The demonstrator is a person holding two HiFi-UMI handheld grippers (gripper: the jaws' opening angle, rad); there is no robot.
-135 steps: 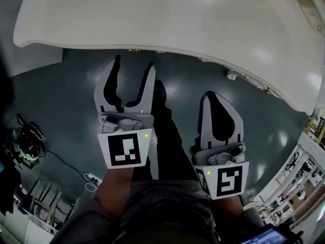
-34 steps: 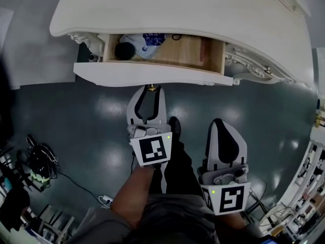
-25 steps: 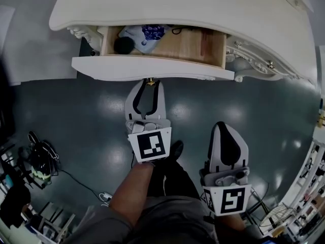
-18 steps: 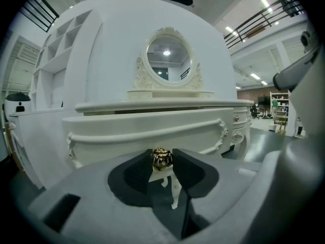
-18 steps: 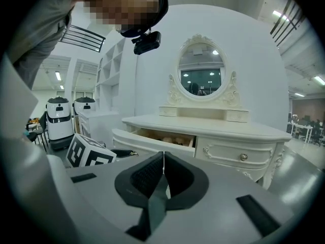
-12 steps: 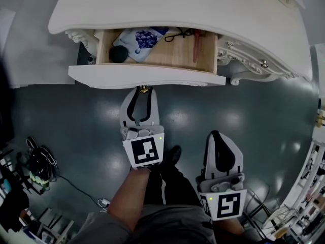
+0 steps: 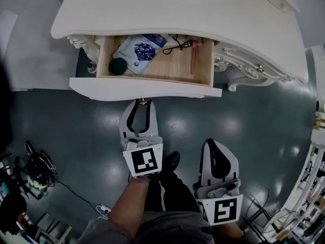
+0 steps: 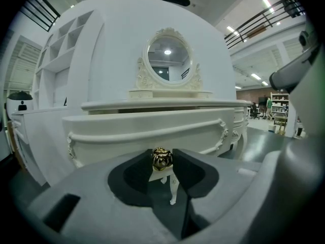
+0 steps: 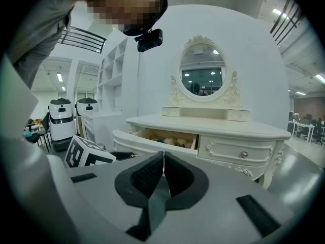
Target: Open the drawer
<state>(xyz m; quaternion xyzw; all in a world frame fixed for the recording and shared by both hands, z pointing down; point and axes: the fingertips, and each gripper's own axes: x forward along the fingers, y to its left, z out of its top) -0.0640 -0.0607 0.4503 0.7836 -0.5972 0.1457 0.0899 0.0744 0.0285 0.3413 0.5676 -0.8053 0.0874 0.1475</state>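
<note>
Fingers (image 8: 133, 176) of the left gripper (image 7: 143, 103) are closed on the gold knob (image 8: 162, 159), one dark pad on each side of it. The knob sits at the very tips of the fingers, and the pads touch it on both sides.

Directly beyond the fingertips is the white front panel of the drawer (image 7: 144, 89), to which the knob is fixed. The drawer stands pulled out from under the top of the dressing table (image 7: 177, 9), with its wooden inside open to the head view.

Contents of the drawer, all beyond the front panel from the left fingertips:
- a packet (image 7: 139, 49) printed with blueberries, to the far left;
- a round black object (image 7: 118, 66), just nearer than the packet and beside it;
- a black cord (image 7: 177, 43), at the back, near the middle;
- a thin red stick (image 7: 194, 57), along the right side.

An oval mirror (image 8: 167, 60) stands on the table top, above and beyond the left fingers.

Fingers of the right gripper (image 9: 163, 169) are pressed together with nothing between them. This gripper hangs over the dark floor (image 7: 254, 121), well apart from the drawer front. The open drawer lies ahead and to the left of its fingertips.
</note>
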